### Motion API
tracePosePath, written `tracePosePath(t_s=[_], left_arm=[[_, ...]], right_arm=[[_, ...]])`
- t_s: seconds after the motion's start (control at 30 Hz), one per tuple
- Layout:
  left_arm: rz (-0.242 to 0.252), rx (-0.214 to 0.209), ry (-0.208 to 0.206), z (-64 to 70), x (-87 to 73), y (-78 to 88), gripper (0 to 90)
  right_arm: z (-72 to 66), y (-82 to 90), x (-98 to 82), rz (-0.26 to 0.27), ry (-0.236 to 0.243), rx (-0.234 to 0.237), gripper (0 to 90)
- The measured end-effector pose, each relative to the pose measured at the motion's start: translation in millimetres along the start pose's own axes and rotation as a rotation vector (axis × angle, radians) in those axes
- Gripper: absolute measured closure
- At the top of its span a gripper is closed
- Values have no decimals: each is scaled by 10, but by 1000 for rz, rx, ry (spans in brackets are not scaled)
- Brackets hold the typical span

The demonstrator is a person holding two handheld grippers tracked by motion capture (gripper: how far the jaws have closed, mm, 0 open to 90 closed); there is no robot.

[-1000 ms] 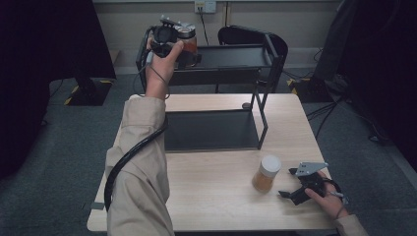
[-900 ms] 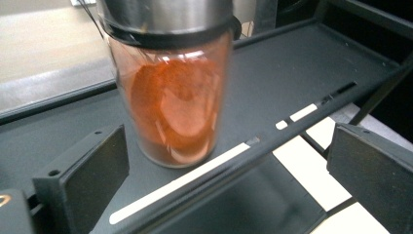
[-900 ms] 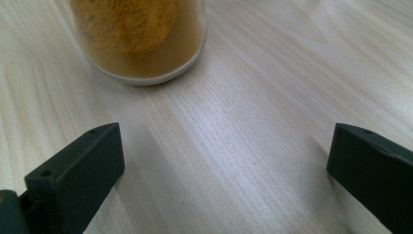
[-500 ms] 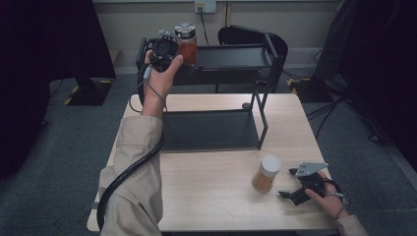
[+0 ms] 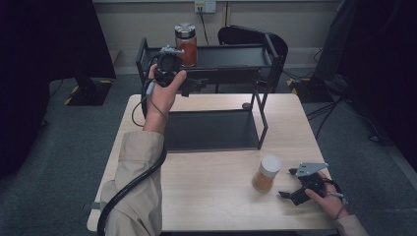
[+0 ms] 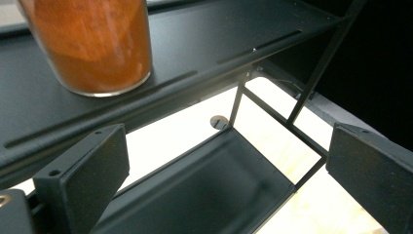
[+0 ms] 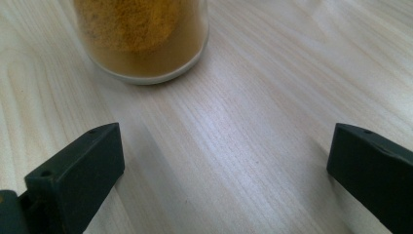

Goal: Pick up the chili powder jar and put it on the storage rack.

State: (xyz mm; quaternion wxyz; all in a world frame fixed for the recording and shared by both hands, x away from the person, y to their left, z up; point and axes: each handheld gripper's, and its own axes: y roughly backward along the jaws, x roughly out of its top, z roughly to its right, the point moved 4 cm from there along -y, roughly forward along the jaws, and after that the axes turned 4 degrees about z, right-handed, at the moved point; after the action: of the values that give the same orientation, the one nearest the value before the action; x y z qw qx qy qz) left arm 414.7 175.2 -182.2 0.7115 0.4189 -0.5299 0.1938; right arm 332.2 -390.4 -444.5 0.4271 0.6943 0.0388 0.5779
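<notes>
Both pairs of jaws stand wide apart and hold nothing. In the left gripper view the two black pads frame open air in front of the black two-tier rack point(image 5: 216, 73), and the left gripper point(image 5: 169, 64) hangs just short of the top shelf's front edge. On that shelf stands a glass jar of red-orange powder point(image 5: 186, 44) with a metal lid, near the shelf's left end, upright; in the left gripper view its base point(image 6: 92, 44) sits just behind the front lip, clear of the pads. To the jar's right the rest of the top shelf lies bare. Below, the rack's lower tray point(image 6: 214, 185) is open and dark, with thin uprights at its right corners.

On the wooden table point(image 5: 216, 211) a second jar of yellow-brown powder point(image 5: 266, 173), capped white, stands upright in front of the rack's right leg. The right gripper point(image 5: 295, 189) rests low on the table just to that jar's right, apart from it; bare wood lies between its pads and the jar point(image 7: 141, 39).

High up, the left hand point(image 5: 162, 93) reaches forward with the sleeved forearm stretched over the table's left half, cable trailing down the sleeve. At the near right corner, the right hand point(image 5: 327, 199) lies close to the table edge.
</notes>
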Motion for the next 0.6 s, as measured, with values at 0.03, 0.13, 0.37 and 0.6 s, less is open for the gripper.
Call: tracePosePath(t_s=[0.03,0.13,0.37,0.6], left_arm=[[-1,-1,0,1,-23,-6,13],[-4,-5,3,1,-98,-29,13],[-14,-17,4,-25,-254,-94,13],[-24,-29,7,-58,-419,-136,13]], right_arm=[[0,0,0,0,0,0,0],[0,0,-1,0,0,0,0],[-1,0,-1,0,0,0,0],[-1,0,-1,0,0,0,0]])
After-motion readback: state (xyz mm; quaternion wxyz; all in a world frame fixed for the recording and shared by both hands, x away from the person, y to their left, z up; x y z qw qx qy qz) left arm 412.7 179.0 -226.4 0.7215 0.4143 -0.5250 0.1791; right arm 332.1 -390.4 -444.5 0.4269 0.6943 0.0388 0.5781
